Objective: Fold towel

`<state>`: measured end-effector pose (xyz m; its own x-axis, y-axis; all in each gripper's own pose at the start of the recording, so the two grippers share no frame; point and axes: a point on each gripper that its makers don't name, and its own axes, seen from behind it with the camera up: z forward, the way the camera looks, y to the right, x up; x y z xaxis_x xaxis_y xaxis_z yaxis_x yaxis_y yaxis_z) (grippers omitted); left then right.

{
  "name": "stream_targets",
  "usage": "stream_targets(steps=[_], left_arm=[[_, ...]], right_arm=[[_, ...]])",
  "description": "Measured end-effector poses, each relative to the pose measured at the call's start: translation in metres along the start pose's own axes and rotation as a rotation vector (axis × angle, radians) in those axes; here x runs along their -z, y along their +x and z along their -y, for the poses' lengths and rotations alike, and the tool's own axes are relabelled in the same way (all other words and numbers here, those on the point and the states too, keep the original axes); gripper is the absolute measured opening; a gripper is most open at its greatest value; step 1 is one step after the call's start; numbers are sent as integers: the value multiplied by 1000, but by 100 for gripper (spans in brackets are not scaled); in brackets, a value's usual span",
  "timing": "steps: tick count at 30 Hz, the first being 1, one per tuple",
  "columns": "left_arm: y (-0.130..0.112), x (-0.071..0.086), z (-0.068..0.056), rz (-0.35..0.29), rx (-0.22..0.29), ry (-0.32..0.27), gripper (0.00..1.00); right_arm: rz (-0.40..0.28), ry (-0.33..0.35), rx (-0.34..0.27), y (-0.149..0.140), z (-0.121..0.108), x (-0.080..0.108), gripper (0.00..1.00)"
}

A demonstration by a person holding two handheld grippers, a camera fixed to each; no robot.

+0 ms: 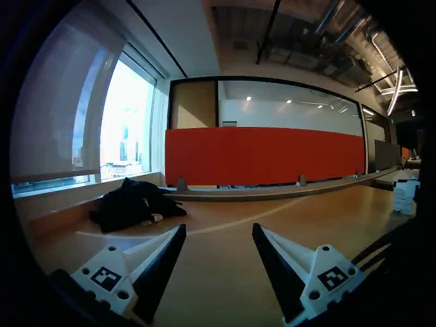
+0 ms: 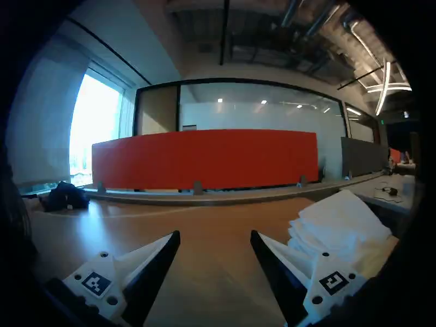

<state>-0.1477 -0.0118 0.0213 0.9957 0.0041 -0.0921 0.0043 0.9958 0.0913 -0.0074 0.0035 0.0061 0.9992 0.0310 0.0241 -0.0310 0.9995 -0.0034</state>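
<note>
Both tongs gape wide and empty over the wooden table [image 1: 218,283], my left gripper [image 1: 218,226] and right gripper [image 2: 215,233]. Just beside the right one sits what looks like a stack of white towels [image 2: 338,229]; pinching too deep could lift several layers or topple it. Farther off, a black bundle [image 1: 133,204] and red partition [image 1: 261,155] block nothing.
</note>
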Motion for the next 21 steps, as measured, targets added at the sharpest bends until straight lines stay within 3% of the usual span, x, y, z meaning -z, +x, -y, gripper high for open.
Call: stream_targets(steps=[21], left_arm=[[0, 0, 1, 0, 0, 0, 90]], right_arm=[[-23, -4, 31, 3, 4, 4, 100]])
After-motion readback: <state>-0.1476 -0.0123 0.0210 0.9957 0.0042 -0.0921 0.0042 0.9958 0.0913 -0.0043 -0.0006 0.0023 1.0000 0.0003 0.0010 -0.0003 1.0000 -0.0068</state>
